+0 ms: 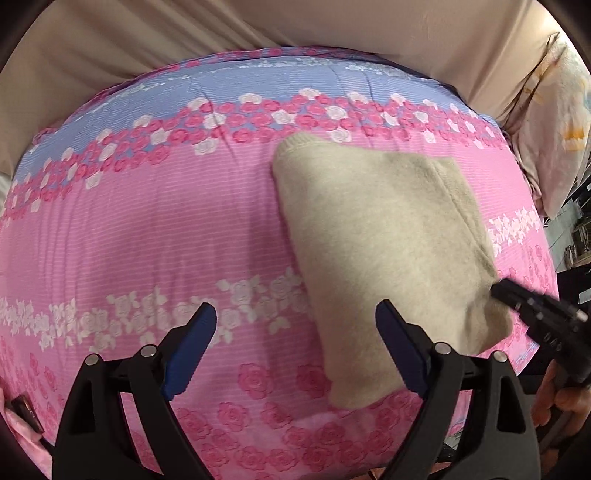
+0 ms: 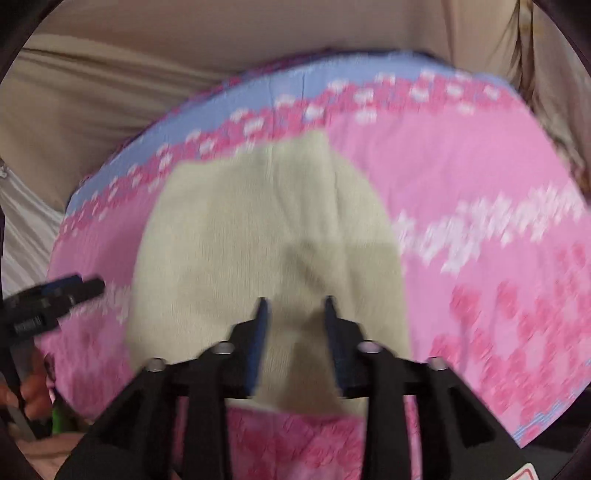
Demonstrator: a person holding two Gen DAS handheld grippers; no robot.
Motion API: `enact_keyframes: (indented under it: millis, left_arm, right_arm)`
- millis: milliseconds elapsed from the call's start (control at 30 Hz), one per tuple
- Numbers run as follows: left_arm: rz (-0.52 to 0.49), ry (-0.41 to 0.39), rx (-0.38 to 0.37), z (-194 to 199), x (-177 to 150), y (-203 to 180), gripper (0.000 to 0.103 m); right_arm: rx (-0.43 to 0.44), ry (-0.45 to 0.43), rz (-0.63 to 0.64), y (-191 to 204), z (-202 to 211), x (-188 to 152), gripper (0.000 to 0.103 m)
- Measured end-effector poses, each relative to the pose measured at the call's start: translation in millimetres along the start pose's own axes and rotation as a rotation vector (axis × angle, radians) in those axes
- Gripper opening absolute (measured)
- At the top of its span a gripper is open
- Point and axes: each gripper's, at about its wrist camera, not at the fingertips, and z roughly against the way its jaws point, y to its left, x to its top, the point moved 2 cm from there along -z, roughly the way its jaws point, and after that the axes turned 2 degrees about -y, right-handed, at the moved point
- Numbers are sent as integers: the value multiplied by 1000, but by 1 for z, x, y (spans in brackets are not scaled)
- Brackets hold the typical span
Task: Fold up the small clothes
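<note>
A folded beige knit garment [image 1: 380, 236] lies as a rough rectangle on a pink and blue rose-print quilt [image 1: 147, 221]. My left gripper [image 1: 295, 306] hangs open and wide just above the quilt at the garment's near left edge, with nothing between its blue pads. My right gripper [image 1: 498, 290] comes in from the right at the garment's right edge. The right wrist view is blurred. There the garment [image 2: 266, 229] fills the middle, and my right gripper [image 2: 295, 301] stands over its near part with its jaws apart and not pressing on the cloth. My left gripper [image 2: 92, 286] shows at the left.
The quilt [image 2: 480, 166] covers a raised pad with beige sheeting [image 1: 258, 33] behind it. A pale printed pillow [image 1: 554, 147] leans at the far right. A person's hand [image 1: 561, 395] holds the right gripper's handle. A small dark object [image 1: 26, 410] lies at the quilt's lower left edge.
</note>
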Motion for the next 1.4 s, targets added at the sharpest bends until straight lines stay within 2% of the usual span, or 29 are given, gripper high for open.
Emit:
enact_keyframes:
  millis: [100,167,200,233,267,400,433,467,533,600,667,733,800,933,1067,1200,1300,1400]
  left_arm:
    - [-3,6,-5,-6,3,-11,86]
    - [4,10,-7,-9,4,-17,86]
    - [7,12,-11,-11,4,-20,86]
    - [8,12,-13,-12,4,-23,86]
    - [10,11,-13,-12,4,-25,86]
    - [18,8,-8,-14,4,-29,86]
    - [22,8,-9,-16,4,-30,86]
    - [28,16,-10,-18,3,-30,86]
    - [45,43,-28,-27,1,-30,86]
    - [66,77,-41,-35,-1,-29,86]
    - [82,87,-52,-39,-3,-27,86]
    - [95,84,-56,-38,-3,-26,86]
    - [97,81,-57,-38,-4,-26,86]
    - [88,78,-55,-37,-4,-30,86]
    - [80,82,-61,-38,-5,-35,86]
    - [86,93,-75,-42,-7,-39,86]
    - [106,102,-122,-43,-9,-41,86]
    - [181,134,-208,-53,-15,-37,89]
  right_arm:
    - [-40,17,-3,-9,-20,25,51]
    - [-11,81,-19,-12,-45,27,51]
    - [25,116,-27,-11,-55,21,44]
    - [62,143,-31,-11,-62,19,16]
    - [85,146,-39,-11,-62,17,12]
    - [105,51,-75,-20,-30,20,10]
    - [98,54,-74,-24,-32,19,10]
    - [79,95,-60,-29,-46,13,10]
    - [79,149,-25,-30,-67,5,15]
    - [89,125,-32,-25,-58,11,19]
    - [87,92,-47,-22,-42,17,31]
    - [67,40,-38,-23,-26,20,59]
    - [60,46,-35,-29,-25,18,66]
    - [47,131,-91,-45,-37,1,66]
    - [73,160,-144,-51,-40,-16,66]
    - [86,172,-142,-48,-40,-24,66]
    - [97,179,-147,-49,-40,-29,68]
    - [130,196,-182,-56,-45,-35,71]
